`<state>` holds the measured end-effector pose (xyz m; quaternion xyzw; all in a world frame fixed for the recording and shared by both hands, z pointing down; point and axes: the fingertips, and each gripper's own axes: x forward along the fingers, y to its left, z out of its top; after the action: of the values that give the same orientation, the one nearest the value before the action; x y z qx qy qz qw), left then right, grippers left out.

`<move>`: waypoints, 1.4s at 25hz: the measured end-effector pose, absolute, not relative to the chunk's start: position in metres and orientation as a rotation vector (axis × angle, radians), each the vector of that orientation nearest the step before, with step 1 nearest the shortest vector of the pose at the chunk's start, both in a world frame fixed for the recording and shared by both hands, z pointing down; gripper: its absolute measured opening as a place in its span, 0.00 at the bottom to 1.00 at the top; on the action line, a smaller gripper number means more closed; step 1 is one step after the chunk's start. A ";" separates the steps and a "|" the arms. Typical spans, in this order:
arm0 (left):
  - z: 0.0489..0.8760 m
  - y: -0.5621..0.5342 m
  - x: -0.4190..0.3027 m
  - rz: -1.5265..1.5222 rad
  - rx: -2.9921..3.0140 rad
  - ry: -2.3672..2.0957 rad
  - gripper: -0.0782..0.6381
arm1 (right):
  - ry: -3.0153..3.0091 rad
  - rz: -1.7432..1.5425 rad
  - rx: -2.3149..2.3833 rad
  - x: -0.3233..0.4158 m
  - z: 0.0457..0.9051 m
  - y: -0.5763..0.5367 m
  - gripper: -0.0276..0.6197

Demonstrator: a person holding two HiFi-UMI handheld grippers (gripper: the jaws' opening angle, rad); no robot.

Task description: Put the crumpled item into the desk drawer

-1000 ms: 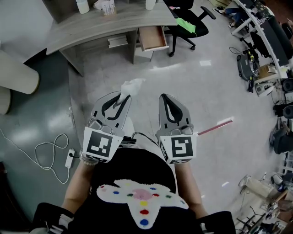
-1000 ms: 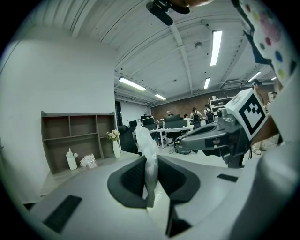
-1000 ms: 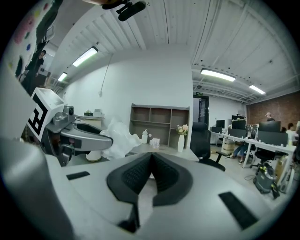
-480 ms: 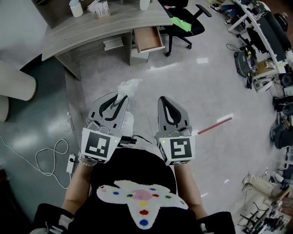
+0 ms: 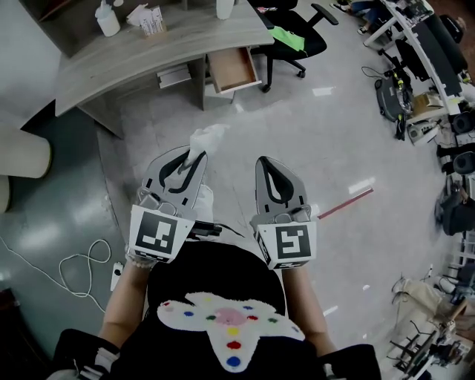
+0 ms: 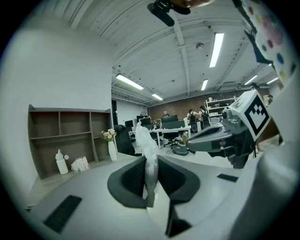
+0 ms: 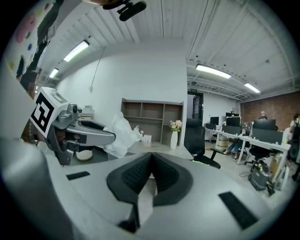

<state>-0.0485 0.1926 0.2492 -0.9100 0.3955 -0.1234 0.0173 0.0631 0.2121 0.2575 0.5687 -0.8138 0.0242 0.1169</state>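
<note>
The crumpled item is a white wad that sticks out past the tips of my left gripper, which is shut on it. In the left gripper view the wad stands pinched between the dark pads. My right gripper is held beside it, shut with nothing in it; its pads meet at the tip. The grey desk lies ahead across the floor, and its wooden drawer stands pulled open. Both grippers are well short of the drawer.
A black office chair stands right of the drawer. A bottle and small boxes sit on the desk. A red-and-white stick lies on the floor at the right, a cable with a power strip at the left. Equipment crowds the right edge.
Both grippers have travelled forward over the floor with the wad still held. The desk and open drawer have shifted left in the head view.
</note>
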 end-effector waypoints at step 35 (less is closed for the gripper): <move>0.242 -0.057 -0.069 -0.334 -2.897 1.124 0.20 | -2.252 0.137 1.728 0.046 0.256 -0.020 0.05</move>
<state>-0.0694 -0.0573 0.2421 -0.9269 0.3596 -0.1070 0.0082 0.0457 -0.0196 0.2556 0.6013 -0.7835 0.0478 0.1494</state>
